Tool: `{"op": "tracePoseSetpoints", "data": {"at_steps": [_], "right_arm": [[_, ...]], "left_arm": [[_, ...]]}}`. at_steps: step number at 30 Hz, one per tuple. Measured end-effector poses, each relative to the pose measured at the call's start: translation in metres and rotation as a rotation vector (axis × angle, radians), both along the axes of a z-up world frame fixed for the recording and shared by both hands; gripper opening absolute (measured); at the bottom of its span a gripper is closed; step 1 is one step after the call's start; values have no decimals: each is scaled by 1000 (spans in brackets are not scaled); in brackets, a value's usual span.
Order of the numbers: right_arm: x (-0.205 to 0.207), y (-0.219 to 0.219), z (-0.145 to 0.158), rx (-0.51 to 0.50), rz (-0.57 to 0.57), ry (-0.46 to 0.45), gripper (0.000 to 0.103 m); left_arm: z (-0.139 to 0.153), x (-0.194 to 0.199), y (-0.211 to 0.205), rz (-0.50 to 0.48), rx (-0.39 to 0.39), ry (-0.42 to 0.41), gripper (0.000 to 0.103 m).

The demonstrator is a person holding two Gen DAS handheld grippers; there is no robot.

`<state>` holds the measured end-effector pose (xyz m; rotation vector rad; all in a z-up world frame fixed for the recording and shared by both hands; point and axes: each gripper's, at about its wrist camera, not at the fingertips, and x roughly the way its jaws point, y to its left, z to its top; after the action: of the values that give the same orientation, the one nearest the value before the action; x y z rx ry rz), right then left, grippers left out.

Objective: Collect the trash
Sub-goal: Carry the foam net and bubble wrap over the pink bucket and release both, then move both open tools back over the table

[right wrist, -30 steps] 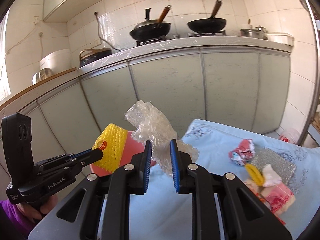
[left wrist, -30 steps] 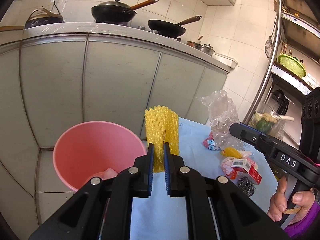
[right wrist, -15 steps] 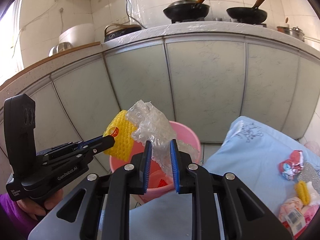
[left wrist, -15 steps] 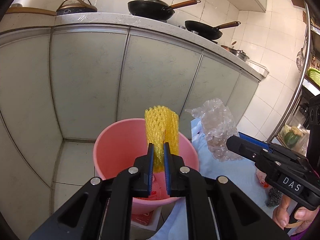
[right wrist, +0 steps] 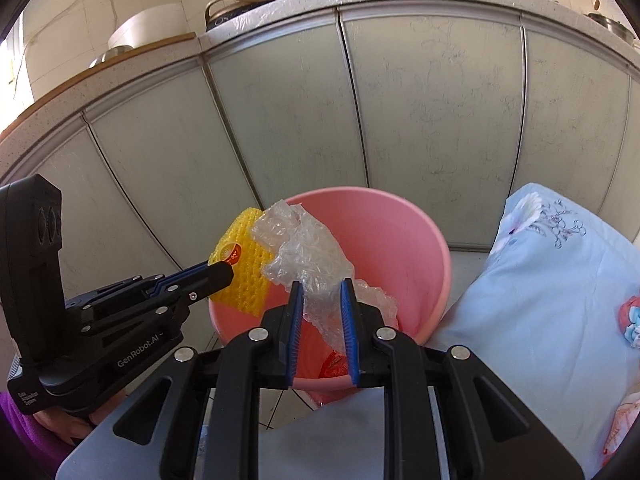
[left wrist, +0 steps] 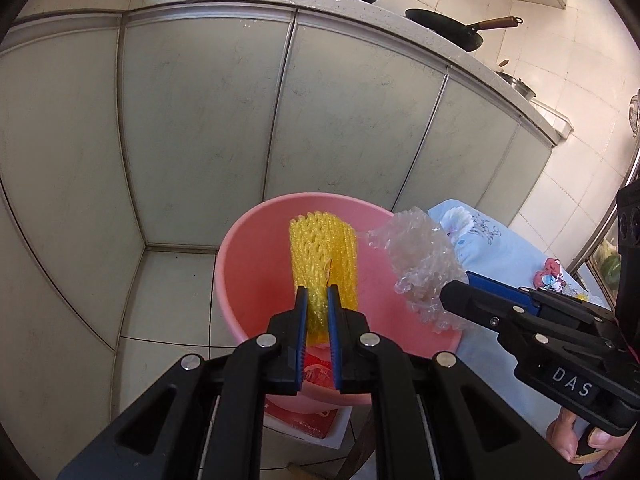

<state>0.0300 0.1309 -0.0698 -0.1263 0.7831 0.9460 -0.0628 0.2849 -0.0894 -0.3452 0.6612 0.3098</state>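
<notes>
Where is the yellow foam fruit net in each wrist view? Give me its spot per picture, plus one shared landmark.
Left wrist view: yellow foam fruit net at centre, upright, pinched by the left tool, in front of the pink bucket's opening.
Right wrist view: the net sits left of centre, at the bucket's left rim, partly behind the clear plastic wrap.
Shared landmark: the pink bucket, below the grey cabinet doors in both.

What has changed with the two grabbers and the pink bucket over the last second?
Both grippers swung away from the blue cloth and dipped over the pink bucket. The left gripper now holds its yellow foam net above the opening, the right gripper its crumpled clear plastic. Nothing was let go; both grips stayed shut.
</notes>
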Motion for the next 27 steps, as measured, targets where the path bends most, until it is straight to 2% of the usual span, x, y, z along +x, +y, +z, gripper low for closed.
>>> {"op": "tracePoseSetpoints", "data": {"at_steps": [7, 10, 14, 27], "right_arm": [[6, 8, -12, -57, -13, 30, 19], [8, 9, -15, -60, -16, 59, 21], [9, 7, -14, -53, -17, 60, 32], [-7, -8, 2, -29, -22, 17, 34]], "left_arm": [[-5, 0, 4, 15, -11, 13, 12], [-6, -2, 6, 30, -16, 16, 18], [-5, -3, 8, 42, -22, 15, 28], [11, -12, 0, 26, -19, -1, 30]]}}
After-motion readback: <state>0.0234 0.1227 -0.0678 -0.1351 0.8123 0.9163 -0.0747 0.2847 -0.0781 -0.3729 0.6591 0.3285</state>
